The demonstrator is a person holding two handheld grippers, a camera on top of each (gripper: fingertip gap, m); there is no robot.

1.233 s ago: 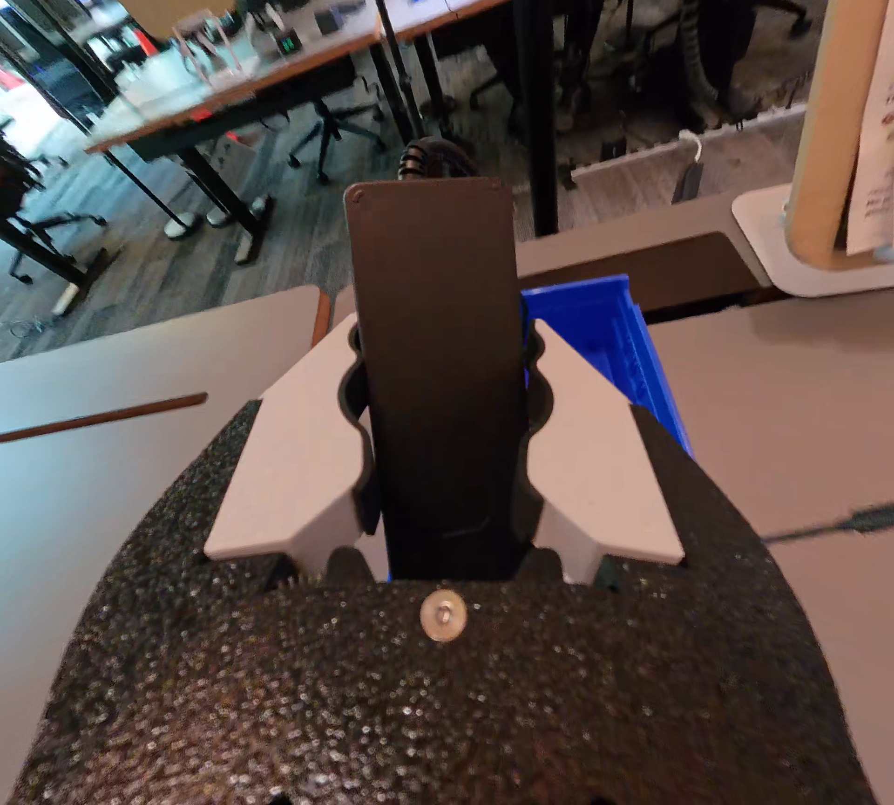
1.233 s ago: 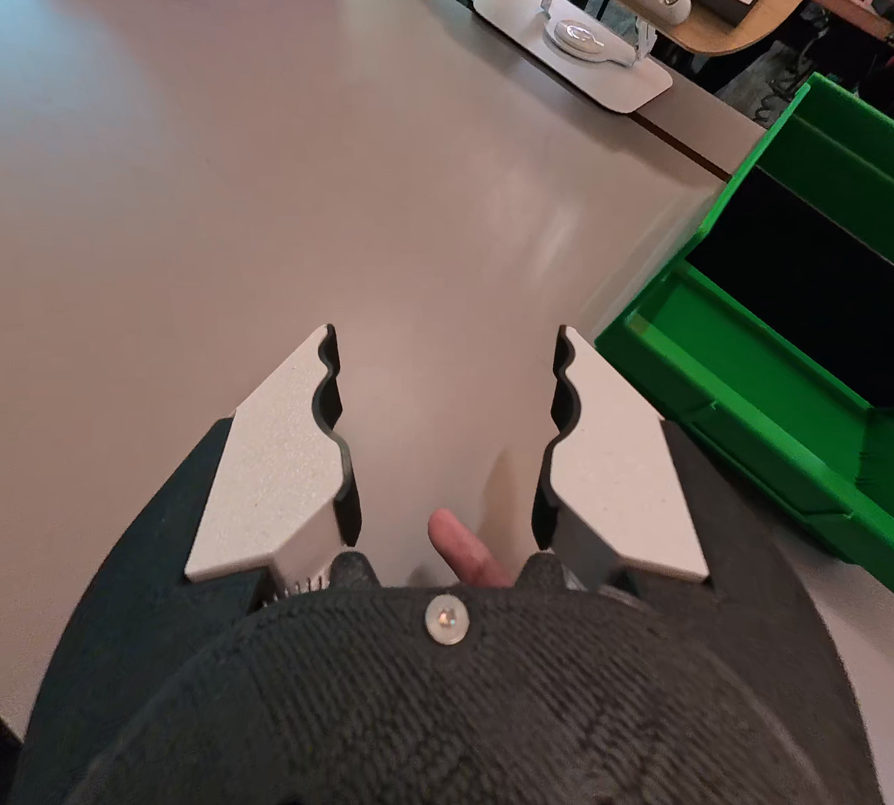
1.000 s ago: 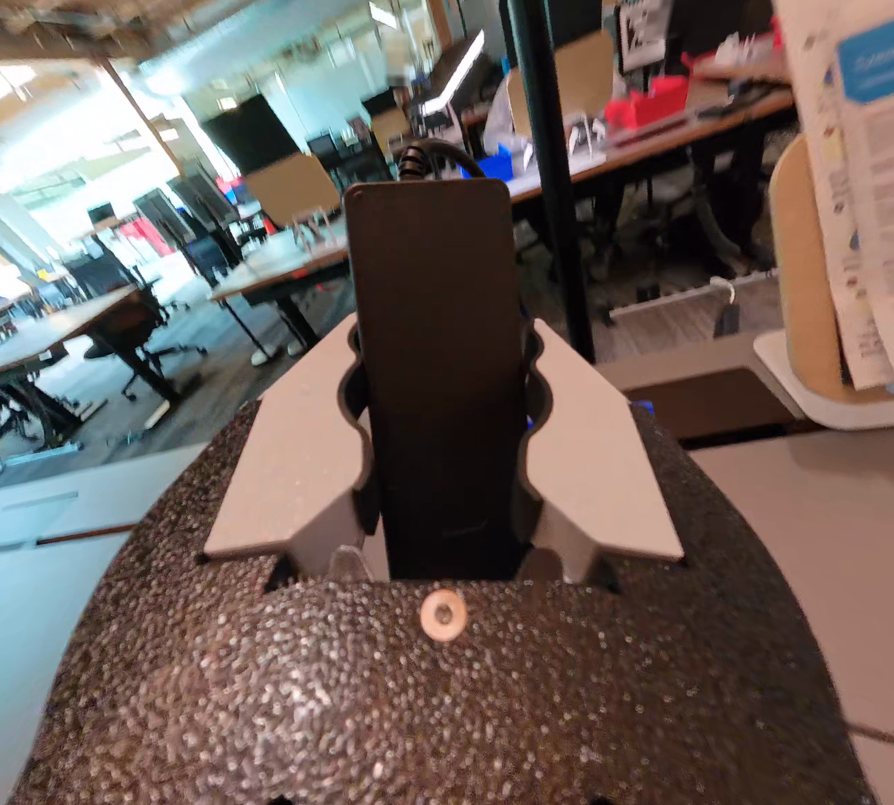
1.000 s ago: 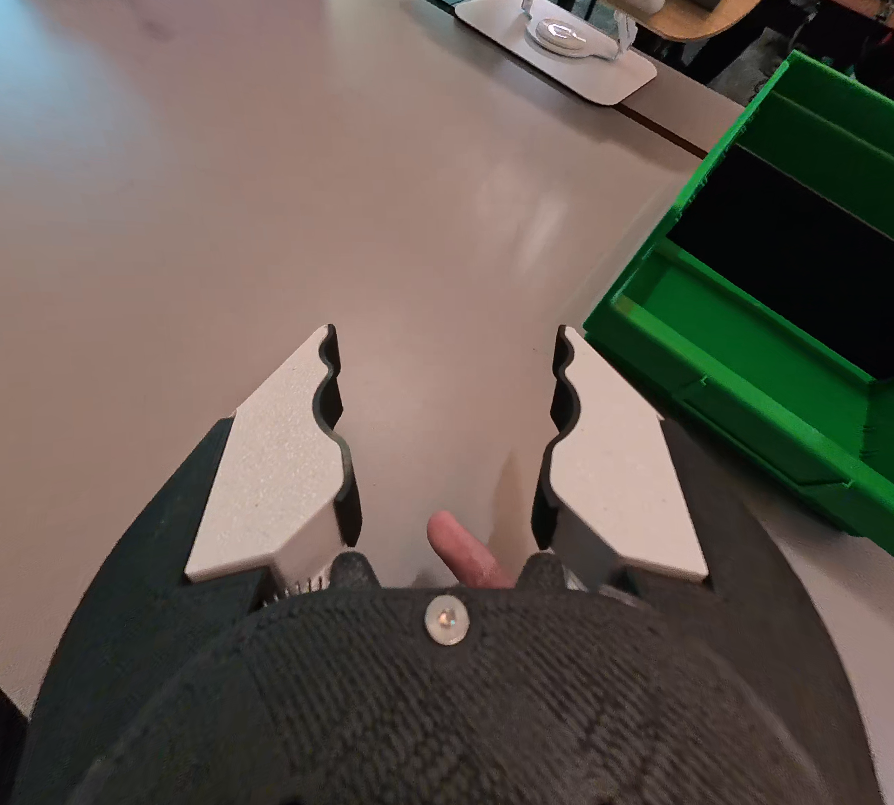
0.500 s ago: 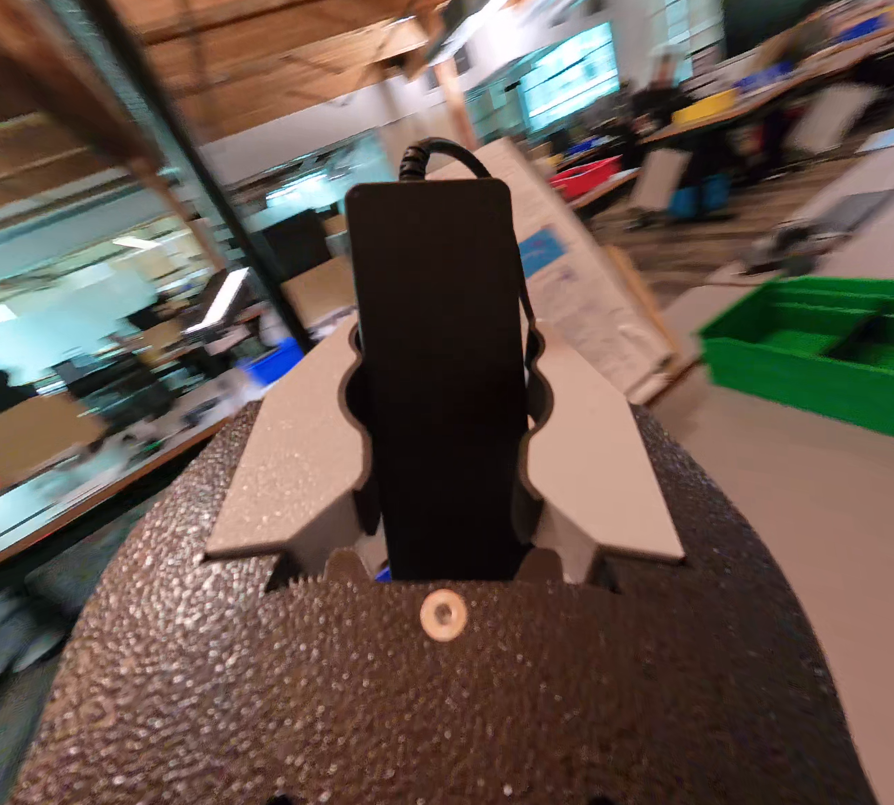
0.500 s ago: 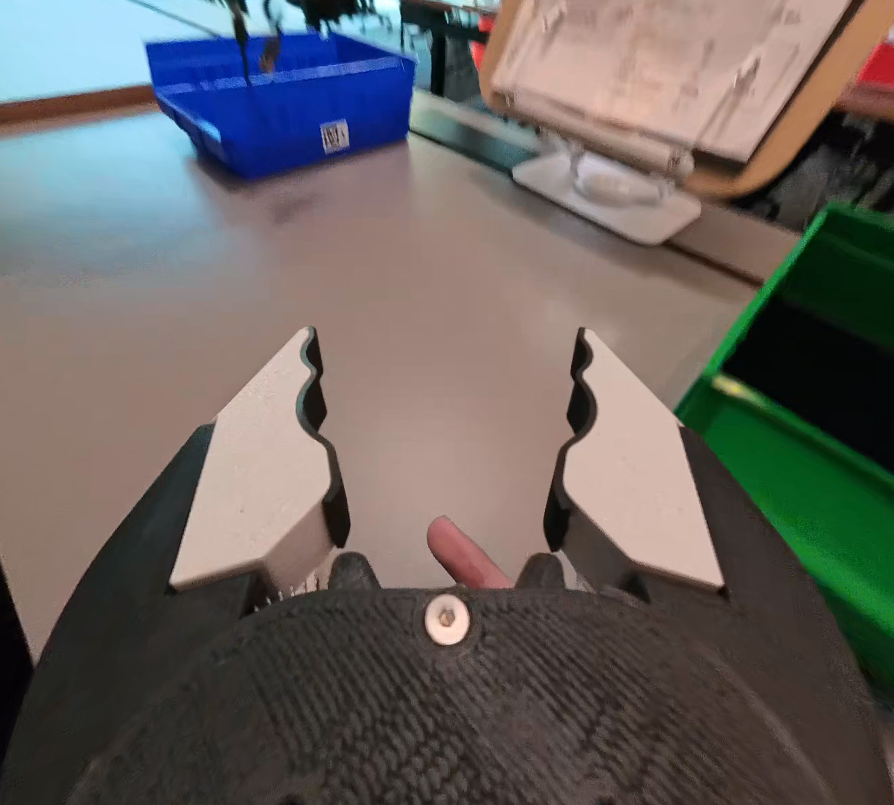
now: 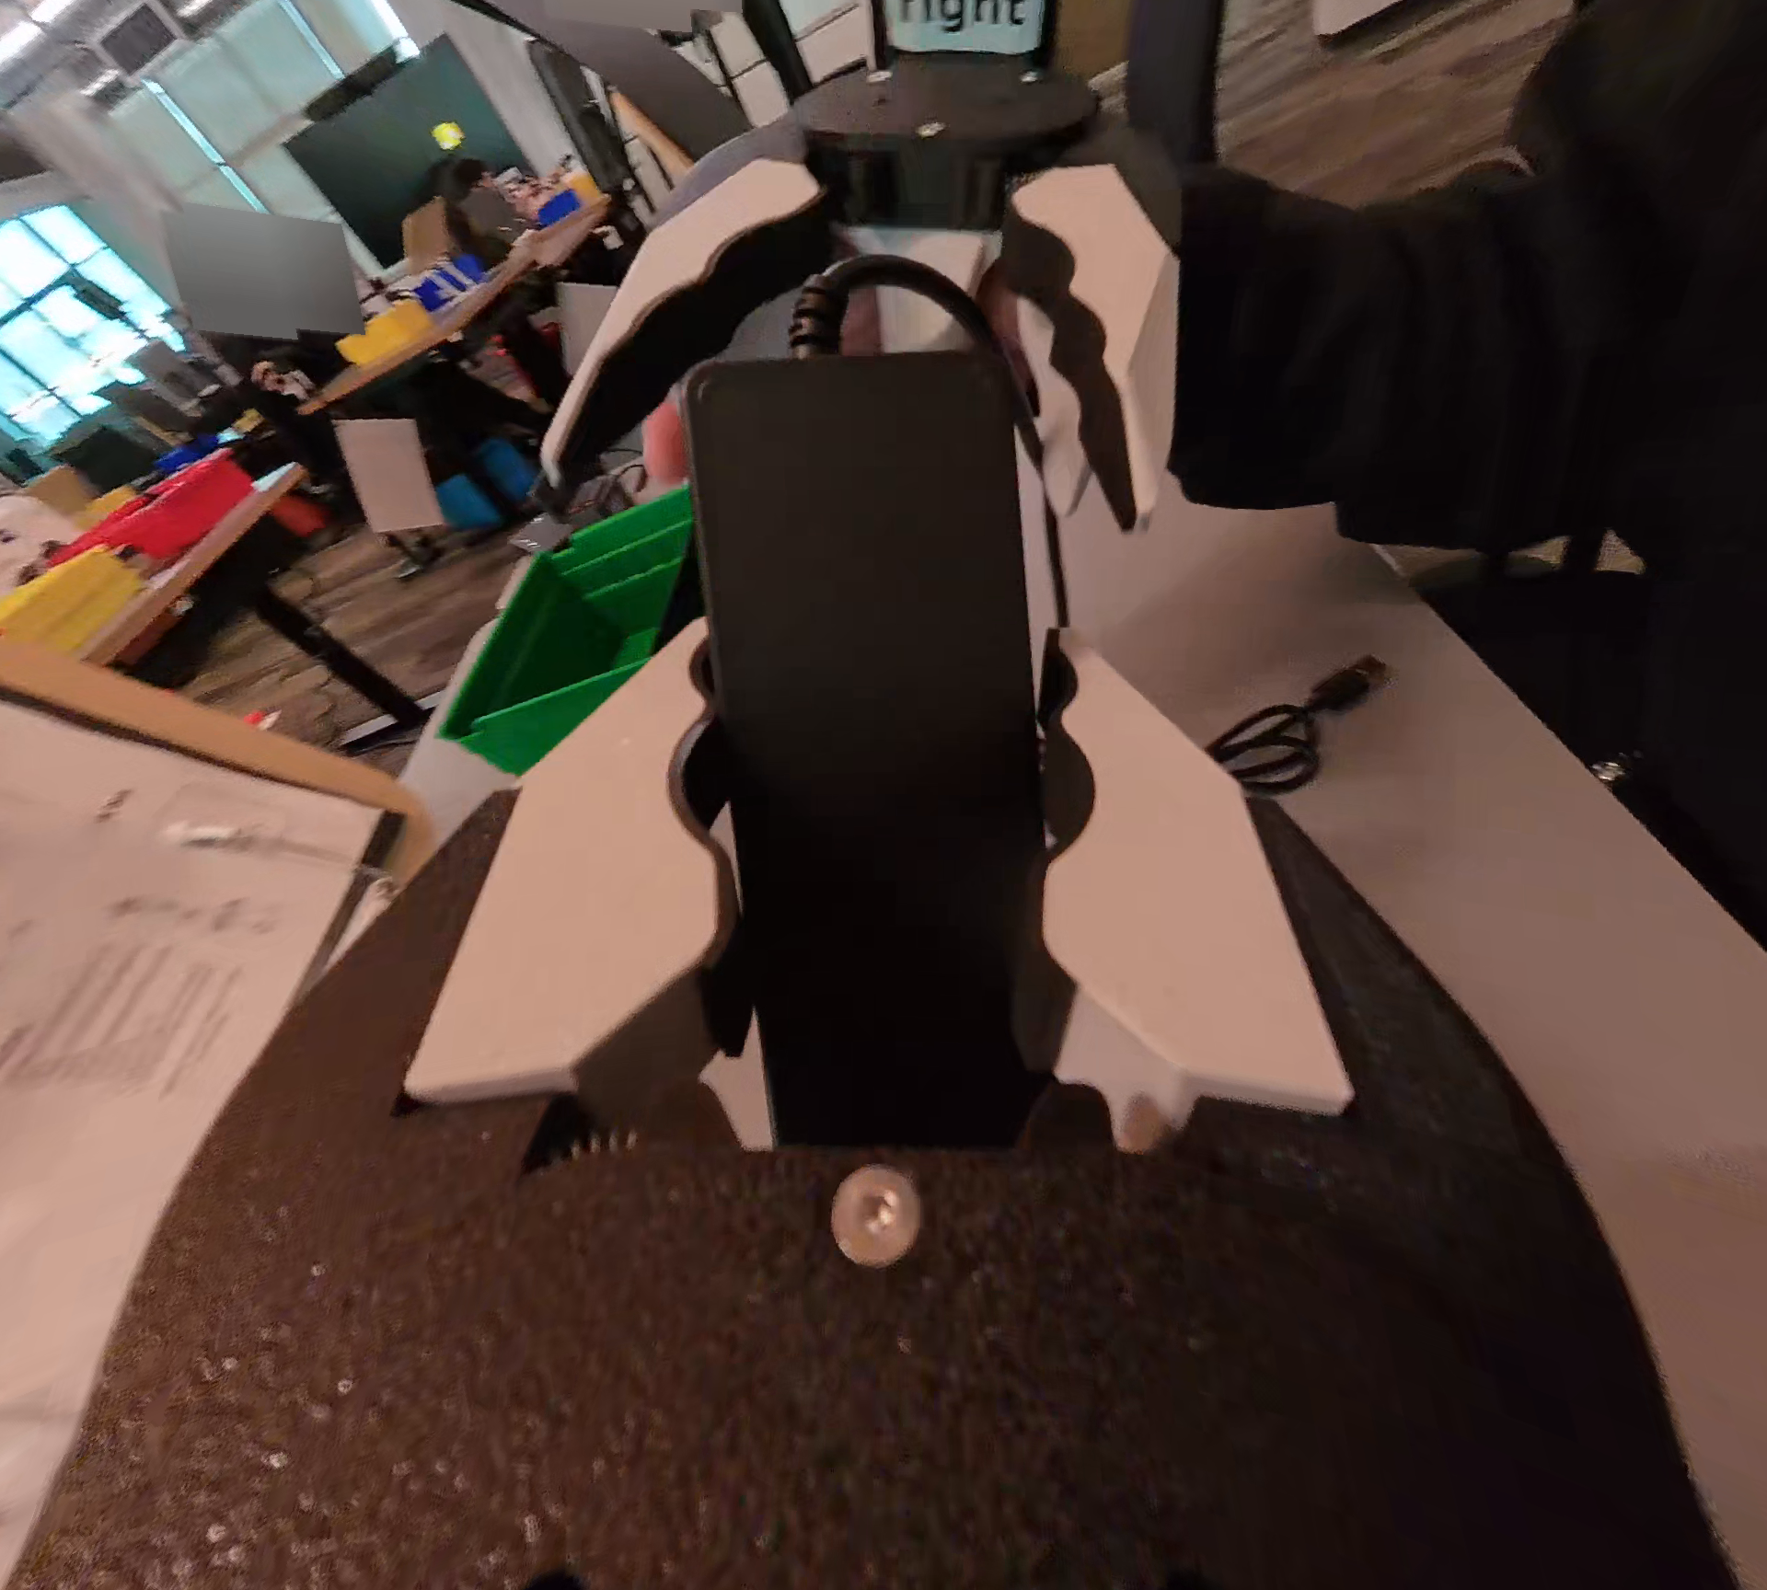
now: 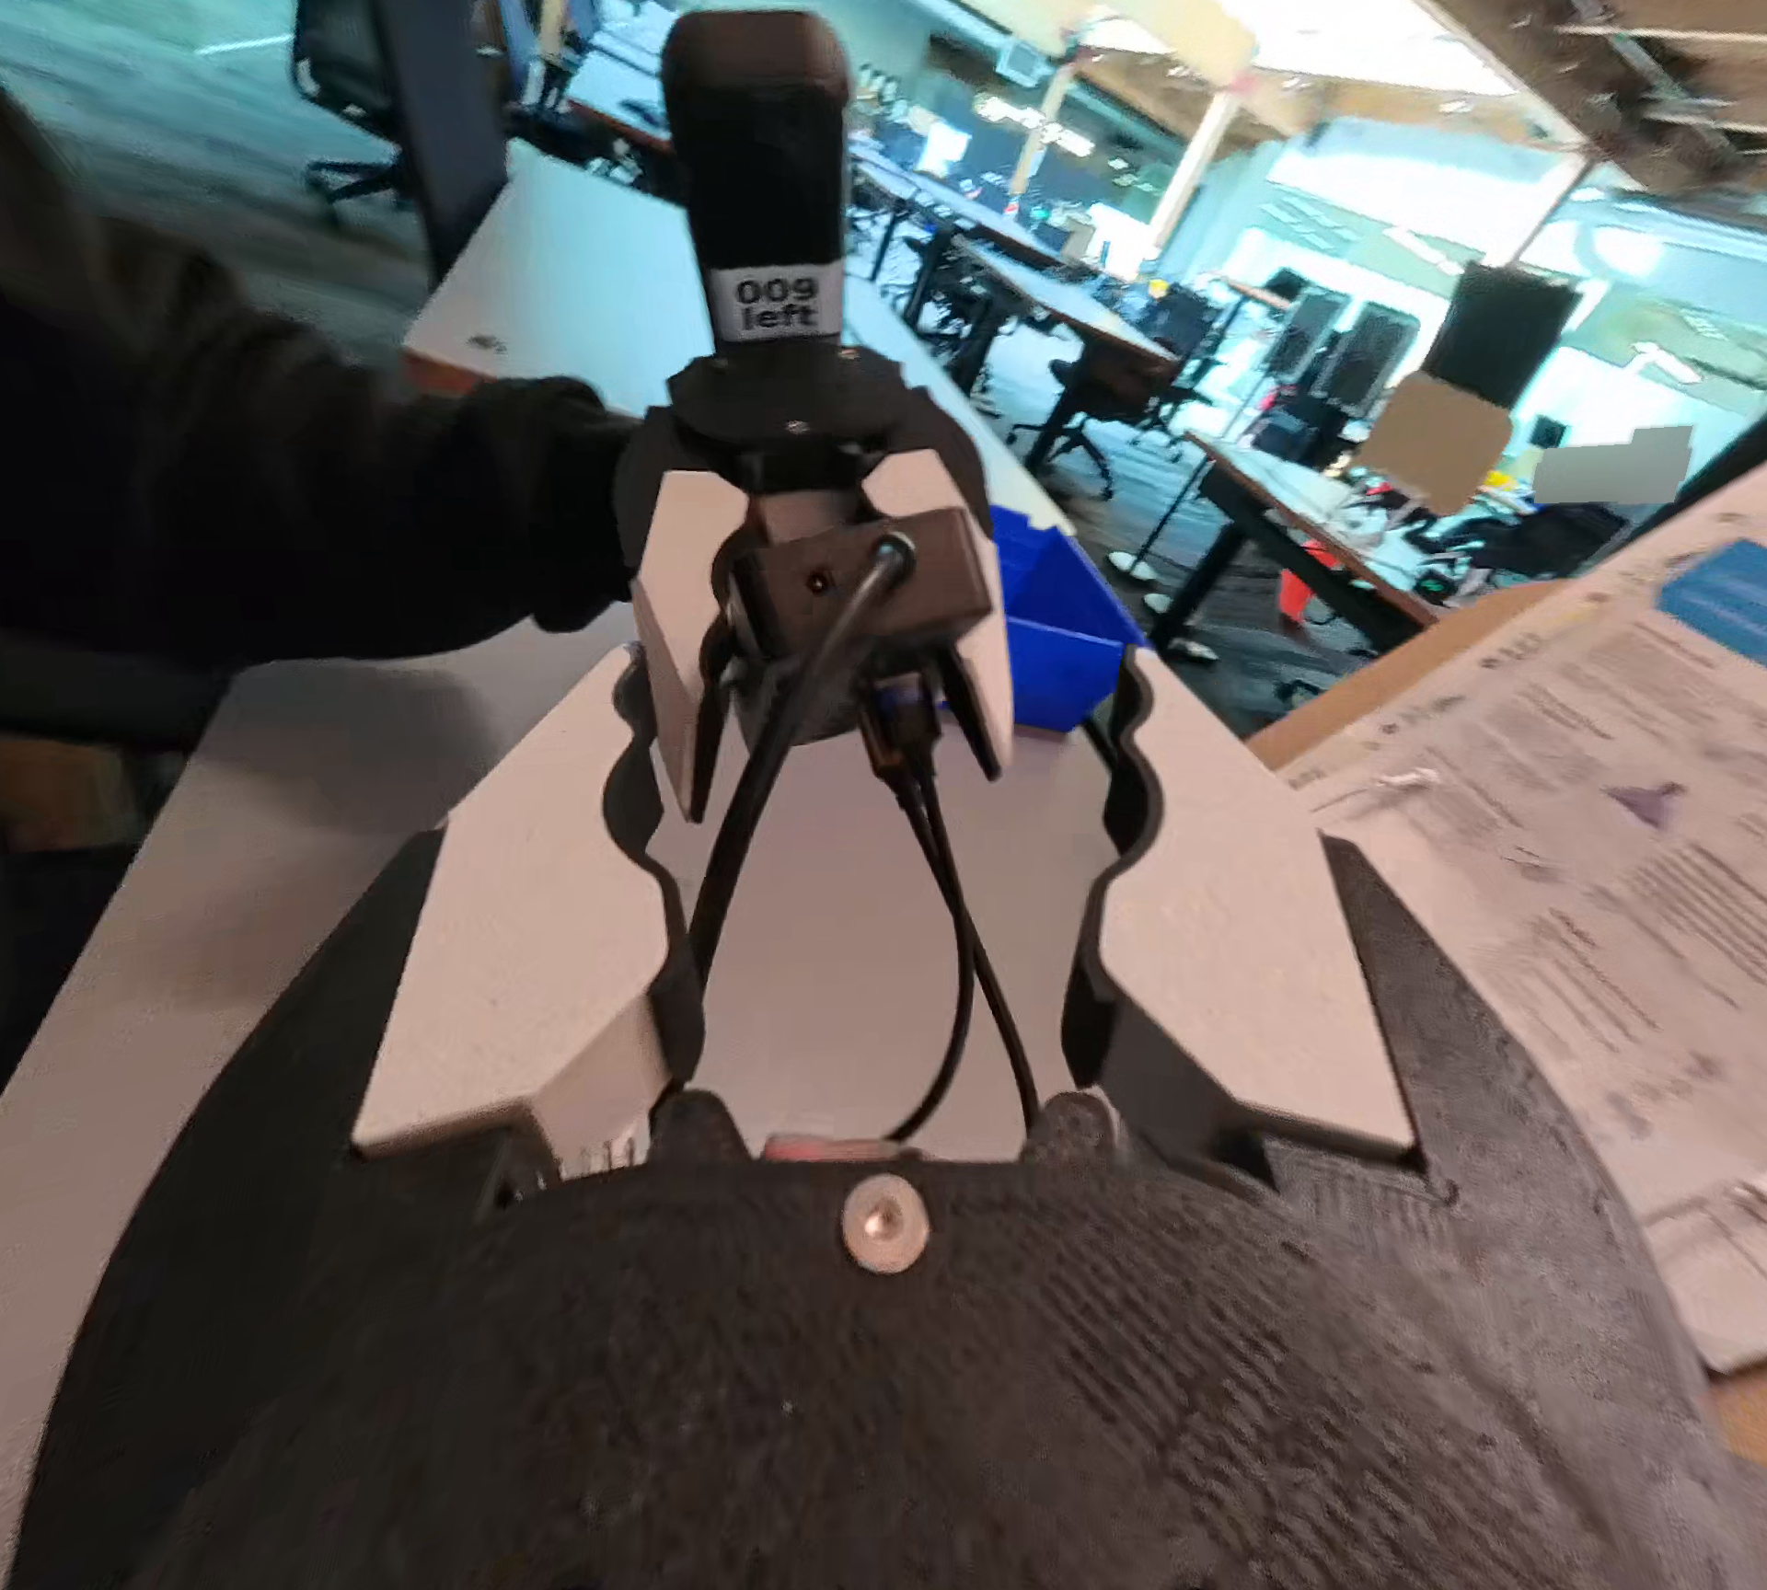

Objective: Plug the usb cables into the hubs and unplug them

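My left gripper [image 7: 872, 650] is shut on a flat black USB hub [image 7: 861, 684] and holds it up above the table. In the right wrist view the hub [image 8: 841, 579] shows end-on. Its black cable [image 8: 765, 779] hangs down between my own fingers. A black USB plug [image 8: 894, 722] hangs just under the hub; I cannot tell whether it is plugged in. My right gripper [image 8: 878, 669] is open and empty, facing the hub's cable end. Its white fingers [image 7: 688, 301] show past the hub. Another black USB cable [image 7: 1281, 741] lies coiled on the table at right.
A green bin [image 7: 574, 636] stands on the table behind the hub. A blue bin [image 8: 1061, 645] stands behind the left gripper. A document stand with papers [image 8: 1578, 875] is close at the right, and shows at the left in the left wrist view [image 7: 143, 875]. A person's dark sleeve [image 7: 1434, 349] holds the right gripper.
Both grippers have swung up from the table to face each other. The left still holds the hub. The right has stayed open, and the hub's cables now hang between its fingers.
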